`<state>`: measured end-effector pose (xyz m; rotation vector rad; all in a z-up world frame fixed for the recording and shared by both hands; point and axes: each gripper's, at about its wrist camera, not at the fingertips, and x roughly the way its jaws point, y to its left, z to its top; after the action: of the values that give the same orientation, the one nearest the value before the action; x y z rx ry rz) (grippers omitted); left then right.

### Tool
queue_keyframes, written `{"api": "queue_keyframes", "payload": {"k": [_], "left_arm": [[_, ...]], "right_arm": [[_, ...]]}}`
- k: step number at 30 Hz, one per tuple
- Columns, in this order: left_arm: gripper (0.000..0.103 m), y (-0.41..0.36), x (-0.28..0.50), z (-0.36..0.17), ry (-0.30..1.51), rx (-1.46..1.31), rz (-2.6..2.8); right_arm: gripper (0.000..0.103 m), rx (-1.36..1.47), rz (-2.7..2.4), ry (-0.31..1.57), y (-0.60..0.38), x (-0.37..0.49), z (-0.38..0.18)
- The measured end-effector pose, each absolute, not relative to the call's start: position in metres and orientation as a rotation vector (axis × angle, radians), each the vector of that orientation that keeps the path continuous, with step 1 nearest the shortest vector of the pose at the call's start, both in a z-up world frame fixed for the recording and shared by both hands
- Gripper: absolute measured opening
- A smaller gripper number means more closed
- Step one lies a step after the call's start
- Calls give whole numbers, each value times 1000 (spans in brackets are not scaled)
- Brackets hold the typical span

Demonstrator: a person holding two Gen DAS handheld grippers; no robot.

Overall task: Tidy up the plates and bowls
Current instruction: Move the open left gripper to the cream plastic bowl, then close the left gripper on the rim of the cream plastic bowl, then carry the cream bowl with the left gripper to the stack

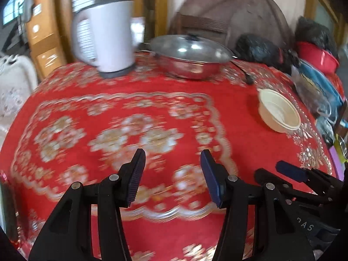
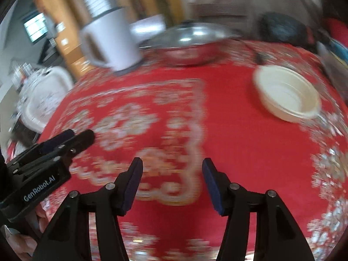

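Cream bowl – upright, empty – on red tablecloth

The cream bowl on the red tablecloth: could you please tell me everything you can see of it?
The cream bowl is round, shallow and looks like thin plastic, with a rolled rim and stepped rings inside. It stands upright and looks empty, alone on the red tablecloth, right of the steel pot. Nothing but the cloth touches it; both grippers are clear of it.

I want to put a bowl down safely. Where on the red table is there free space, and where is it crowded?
The widest free patch is the middle of the red patterned tablecloth, bordered by the white electric kettle and lidded steel pot behind and the cream plastic bowl on the right. The right edge is crowded with dark and blue clutter.
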<state>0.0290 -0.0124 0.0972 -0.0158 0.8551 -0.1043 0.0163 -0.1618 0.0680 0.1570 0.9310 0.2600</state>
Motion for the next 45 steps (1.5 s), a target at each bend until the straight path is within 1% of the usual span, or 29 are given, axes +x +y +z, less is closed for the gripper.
{"api": "queue_keyframes", "payload": {"k": [8,16,18,20,31,32,33,34,35,37,39,45], "left_arm": [[53,-98,76,91,887,47,-210],[53,-157,122,91,921,30,-309],[53,-168,135,90,933,15,-328],[53,-177,142,86,944,6,-348],[53,-210,177,56,1008,38,-355],[53,-211,178,53,1011,45,-338],[45,-211,179,50,1020,47,-323],[36,-210,180,47,1033,42,-324],[25,-211,181,43,1054,39,-333],[22,-210,181,38,1080,37,-332],[17,-206,178,40,1078,38,-334],[17,-173,155,56,1060,9,-325]], "right_arm": [[57,256,94,956,-258,31,49],[59,421,-50,910,-330,45,51],[60,445,-82,885,-338,49,54],[64,465,-107,868,-346,55,55],[64,544,-113,869,-365,96,31],[62,536,-113,870,-364,98,29],[57,513,-110,875,-362,102,27],[40,503,-105,886,-360,103,25],[29,503,-93,897,-359,105,22],[28,500,-75,907,-357,106,19],[27,462,-64,904,-350,103,22],[27,416,-11,910,-328,87,32]]}}
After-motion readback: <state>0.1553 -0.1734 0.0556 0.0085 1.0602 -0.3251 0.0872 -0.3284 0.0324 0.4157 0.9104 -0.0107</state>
